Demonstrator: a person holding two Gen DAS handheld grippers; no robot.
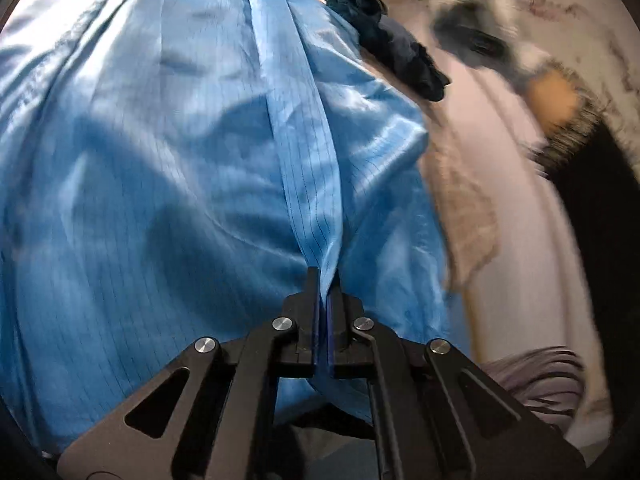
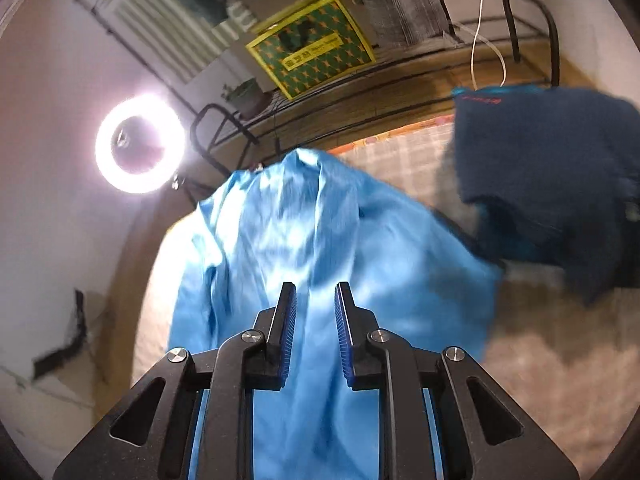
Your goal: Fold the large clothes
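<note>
A large light-blue striped garment fills the left wrist view, spread over the bed. My left gripper is shut on a raised fold of its front strip. The same garment lies in a heap in the right wrist view. My right gripper is open just above the garment, with nothing between its fingers. In the left wrist view my right gripper shows blurred at the upper right with the person's hand.
A dark navy garment lies beside the blue one; it also shows in the right wrist view. A beige cloth lies on the bed. A ring light, a metal bed frame and a green box stand behind.
</note>
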